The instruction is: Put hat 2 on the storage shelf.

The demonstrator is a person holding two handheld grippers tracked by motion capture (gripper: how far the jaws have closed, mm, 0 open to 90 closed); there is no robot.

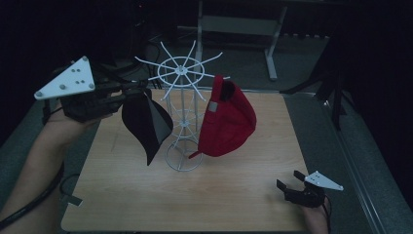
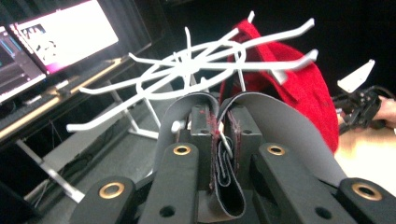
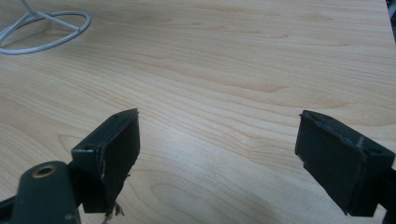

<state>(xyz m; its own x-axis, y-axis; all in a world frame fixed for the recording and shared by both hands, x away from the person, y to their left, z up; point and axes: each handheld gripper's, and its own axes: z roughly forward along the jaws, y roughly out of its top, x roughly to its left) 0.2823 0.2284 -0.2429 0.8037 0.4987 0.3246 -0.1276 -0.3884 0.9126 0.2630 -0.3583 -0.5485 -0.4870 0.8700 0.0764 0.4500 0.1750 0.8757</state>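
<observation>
Beside the white wire rack [image 1: 181, 105], my left gripper [image 1: 127, 92] clamps the black cap [image 1: 146, 122]; a red cap [image 1: 228, 119] hangs opposite, right gripper [image 1: 288, 184] gaping over bare table [image 1: 204, 195].

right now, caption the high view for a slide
Left hand-held gripper holds a black cap beside the white rack bearing a red cap.

Left gripper [image 1: 127, 90]: black body with a grey three-cornered plate on top studded with small screws, a thick black cable trailing back along the bare forearm; in its own view, two black jaw arms with brass-ringed screw holes and dark pads scuffed with reddish marks. Right gripper [image 3: 217, 140]: the same black build, smaller grey triangular plate, thin black cable, blocky matte-black pads with worn, frayed edges and one brass-ringed hole. No sleeves on either forearm.
</observation>
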